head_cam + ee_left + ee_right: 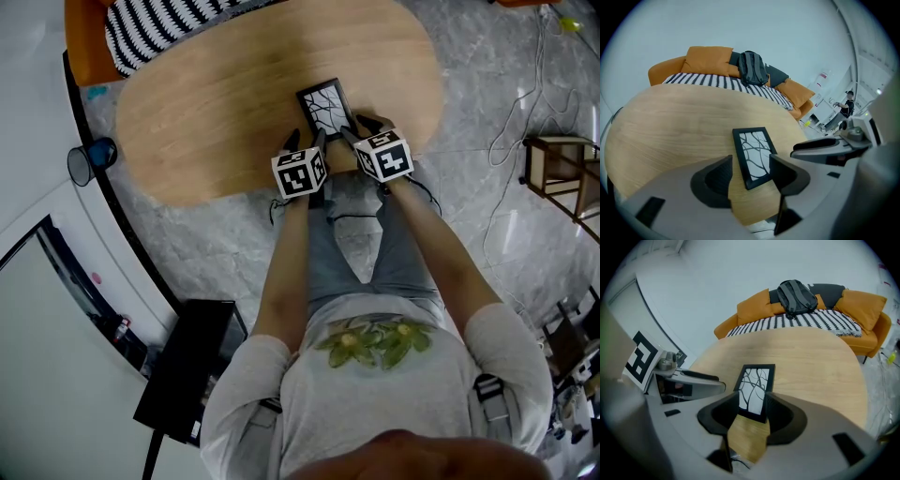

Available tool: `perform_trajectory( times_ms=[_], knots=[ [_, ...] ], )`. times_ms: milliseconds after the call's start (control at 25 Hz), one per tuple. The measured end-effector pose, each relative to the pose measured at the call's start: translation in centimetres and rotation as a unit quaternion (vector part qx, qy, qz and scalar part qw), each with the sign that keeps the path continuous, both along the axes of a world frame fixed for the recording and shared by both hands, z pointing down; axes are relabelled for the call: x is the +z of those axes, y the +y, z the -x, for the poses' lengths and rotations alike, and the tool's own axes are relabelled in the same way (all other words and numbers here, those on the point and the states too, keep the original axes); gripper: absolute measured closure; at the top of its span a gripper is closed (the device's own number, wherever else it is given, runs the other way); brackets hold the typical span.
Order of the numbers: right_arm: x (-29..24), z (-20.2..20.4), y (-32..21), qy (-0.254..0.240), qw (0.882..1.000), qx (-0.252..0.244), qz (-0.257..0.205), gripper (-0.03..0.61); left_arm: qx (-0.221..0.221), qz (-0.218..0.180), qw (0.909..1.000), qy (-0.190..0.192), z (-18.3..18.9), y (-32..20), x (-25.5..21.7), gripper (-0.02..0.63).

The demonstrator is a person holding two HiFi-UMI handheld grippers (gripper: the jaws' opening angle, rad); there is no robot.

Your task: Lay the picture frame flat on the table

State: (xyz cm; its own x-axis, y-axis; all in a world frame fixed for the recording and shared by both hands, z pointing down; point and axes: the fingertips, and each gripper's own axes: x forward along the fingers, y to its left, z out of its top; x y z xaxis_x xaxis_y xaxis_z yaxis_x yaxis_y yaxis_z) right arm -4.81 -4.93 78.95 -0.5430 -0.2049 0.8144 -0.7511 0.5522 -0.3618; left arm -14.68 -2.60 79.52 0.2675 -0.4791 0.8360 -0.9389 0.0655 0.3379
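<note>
The left gripper (751, 159) is open, with its two jaws wide apart. The right gripper (751, 399) is open too. Neither one is holding anything.

The picture frame (325, 106) is on the bench (216, 103), close to the edge where the person stands. It looks like it is lying flat on its back with the picture facing up. I think the job is as good as done.

Both grippers sit side by side at the near short end of the frame, just over the bench edge. They point at it from the person's side. In the right gripper view, the near end of the frame shows in the gap between the jaws. I cannot tell if the jaws touch it. I think the jaws are open so the frame can lie loose on the wood. It sits near the edge, likely because that is where the person can reach it easily.

I can see no name, label or words on the frame. The picture is only black, branch-like lines on white. The cubes on the grippers have black and white square marks, not words. The bench top is plain wood with no writing.
</note>
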Motion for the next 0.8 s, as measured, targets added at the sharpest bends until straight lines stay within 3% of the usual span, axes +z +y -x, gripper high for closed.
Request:
perform_trajectory(
  times_ms=[160,360,560,800],
  knots=[
    [-2.9,0.0,0.0,-0.001,1.0,0.005,-0.004,0.45,0.005,-0.005,1.0,0.002,-0.2,-0.2,-3.0,0.378],
    [-6.8,0.0,-0.2,-0.002,1.0,0.015,-0.009,0.569,0.011,-0.006,0.9999,0.006,-0.3,-0.3,-6.9,0.477],
    [-10.0,0.1,-0.7,-0.007,1.0,0.019,-0.003,0.571,0.011,-0.006,0.9999,0.001,-0.2,-0.4,-10.0,0.571],
    [-12.1,0.5,-0.2,-0.006,1.0,-0.013,-0.003,0.571,0.014,-0.017,0.9998,-0.003,-0.6,-0.8,-12.4,0.595]
  ],
)
